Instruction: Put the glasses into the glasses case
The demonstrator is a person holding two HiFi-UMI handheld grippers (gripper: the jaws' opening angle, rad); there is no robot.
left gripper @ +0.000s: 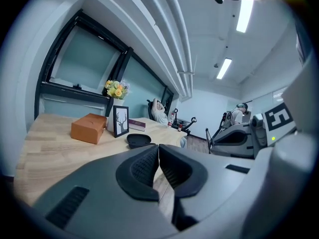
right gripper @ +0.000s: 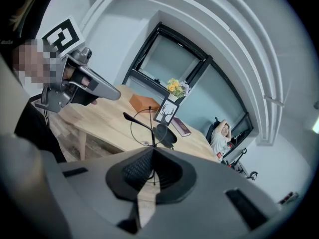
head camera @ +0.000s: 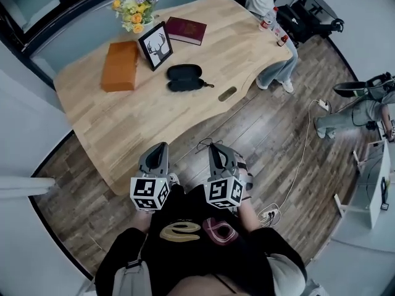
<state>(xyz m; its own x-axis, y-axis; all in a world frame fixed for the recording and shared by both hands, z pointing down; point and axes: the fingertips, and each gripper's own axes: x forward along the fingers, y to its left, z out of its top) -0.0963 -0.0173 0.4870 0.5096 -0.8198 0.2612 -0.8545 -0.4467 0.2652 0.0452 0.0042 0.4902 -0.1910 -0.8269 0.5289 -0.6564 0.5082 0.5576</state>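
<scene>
A pale wooden table (head camera: 142, 116) stands on a plank floor (head camera: 92, 190) in a grey-walled room with dark-framed windows. Both grippers are held short of the table's near edge. The right gripper (right gripper: 152, 151) is clenched on the glasses (right gripper: 144, 127). They are a thin black wire pair, and they stick out just past its fingertips. One round, clear lens stands up above the tips, and a slim temple arm reaches off to the gripper's left. In the head view they show only as fine dark lines at the right gripper (head camera: 215, 148). The left gripper (left gripper: 159, 151), just beside it on the left, has its ribbed pads pressed together with nothing between them. Ahead of both grippers and well apart from them, the glasses case (head camera: 184, 77) lies on the table. It is black and oval, and seems to be open with its two halves side by side. Beyond the case stands a picture frame (head camera: 155, 45) with a deer in it. An orange box (head camera: 120, 65) sits to its left, and a dark red book (head camera: 186, 30) and a bunch of flowers (head camera: 136, 8) lie farther off.
</scene>
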